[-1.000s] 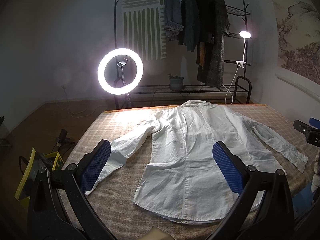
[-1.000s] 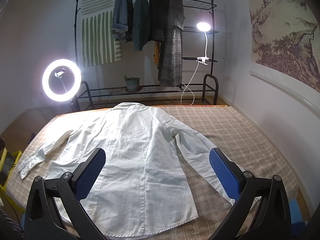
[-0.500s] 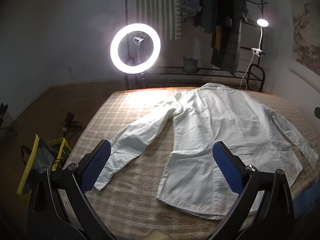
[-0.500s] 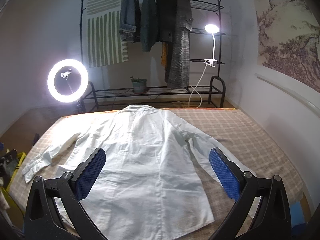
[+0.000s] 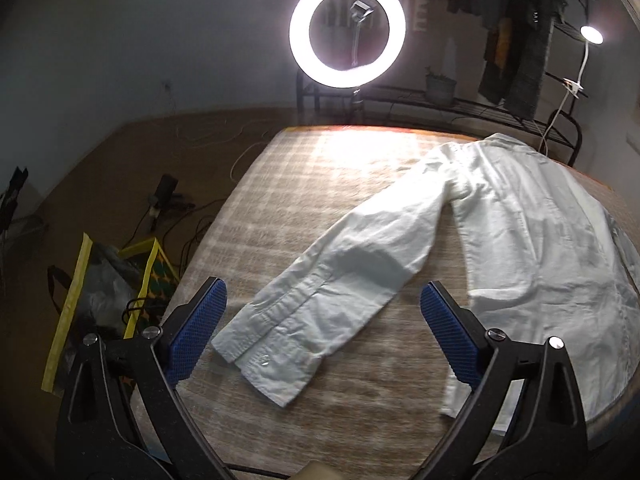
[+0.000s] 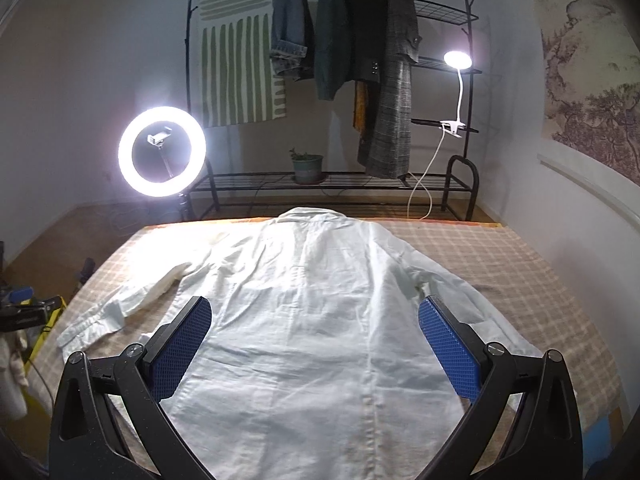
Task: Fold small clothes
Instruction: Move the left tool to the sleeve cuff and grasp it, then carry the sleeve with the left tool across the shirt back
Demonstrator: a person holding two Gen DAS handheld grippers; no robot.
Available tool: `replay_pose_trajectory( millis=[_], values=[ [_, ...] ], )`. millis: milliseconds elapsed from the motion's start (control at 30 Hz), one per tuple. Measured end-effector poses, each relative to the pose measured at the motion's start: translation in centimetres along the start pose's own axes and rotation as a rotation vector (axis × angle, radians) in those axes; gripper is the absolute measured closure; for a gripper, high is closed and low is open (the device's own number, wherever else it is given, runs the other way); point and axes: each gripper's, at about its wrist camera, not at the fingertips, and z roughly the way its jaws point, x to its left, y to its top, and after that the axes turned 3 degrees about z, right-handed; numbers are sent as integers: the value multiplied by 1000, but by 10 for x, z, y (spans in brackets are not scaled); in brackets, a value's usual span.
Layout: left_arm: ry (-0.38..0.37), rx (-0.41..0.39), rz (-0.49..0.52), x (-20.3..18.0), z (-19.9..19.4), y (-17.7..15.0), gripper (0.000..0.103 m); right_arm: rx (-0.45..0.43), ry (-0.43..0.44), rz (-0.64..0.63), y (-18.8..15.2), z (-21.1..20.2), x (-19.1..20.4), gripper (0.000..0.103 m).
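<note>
A white long-sleeved shirt (image 6: 312,312) lies flat on the checked table, collar at the far edge, both sleeves spread out. In the left wrist view its left sleeve (image 5: 348,264) runs diagonally toward me, cuff (image 5: 272,356) nearest. My left gripper (image 5: 322,324) hangs open just above that cuff, blue pads on either side, nothing held. My right gripper (image 6: 314,344) is open over the lower middle of the shirt body. The right sleeve (image 6: 472,300) runs down behind the right finger. The left gripper (image 6: 16,308) shows at the left edge of the right wrist view.
A lit ring light (image 6: 162,151) stands past the table's far left corner. Behind it is a black clothes rack (image 6: 360,60) with hanging coats, a clip lamp (image 6: 458,60) and a potted plant (image 6: 307,166). A yellow bag (image 5: 104,292) sits on the floor left of the table (image 5: 300,184).
My left gripper has swung left and come down from over the shirt body to the left sleeve's cuff. My right gripper has shifted left toward the shirt's middle. The shirt lies as before.
</note>
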Motion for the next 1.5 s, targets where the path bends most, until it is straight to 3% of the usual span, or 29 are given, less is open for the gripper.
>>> replay_pose_trajectory(
  millis=[167, 233, 400, 533, 667, 800, 967, 1067, 1100, 1133, 1267, 1500],
  values=[
    [-11, 74, -24, 26, 30, -6, 6, 11, 23, -4, 1, 9, 14, 0],
    [-19, 117, -59, 39, 43, -11, 14, 17, 32, -8, 0, 11, 19, 0],
    [-74, 216, -174, 69, 72, -25, 15, 33, 40, -32, -2, 15, 23, 0],
    [-49, 280, -227, 83, 91, -34, 16, 52, 29, -36, -5, 18, 17, 0],
    [0, 292, -248, 95, 101, -34, 17, 76, 23, -23, -7, 20, 10, 0],
    [-13, 330, -287, 102, 115, -39, 17, 84, 13, -30, -10, 20, 7, 0],
    [-38, 352, -266, 93, 126, -41, 38, 85, 6, -37, -10, 18, 5, 0],
    [-78, 333, -244, 85, 123, -37, 76, 89, 6, -33, -10, 18, 3, 0],
    [-91, 326, -243, 82, 123, -35, 94, 90, 7, -31, -11, 18, 3, 0],
    [-89, 316, -237, 78, 120, -33, 98, 92, 7, -29, -11, 18, 1, 0],
    [-87, 272, -211, 68, 108, -27, 100, 95, 6, -29, -11, 16, -1, 0],
    [-140, 107, -151, 41, 55, -1, 101, 114, 15, -23, -12, 16, -5, 0]
  ],
)
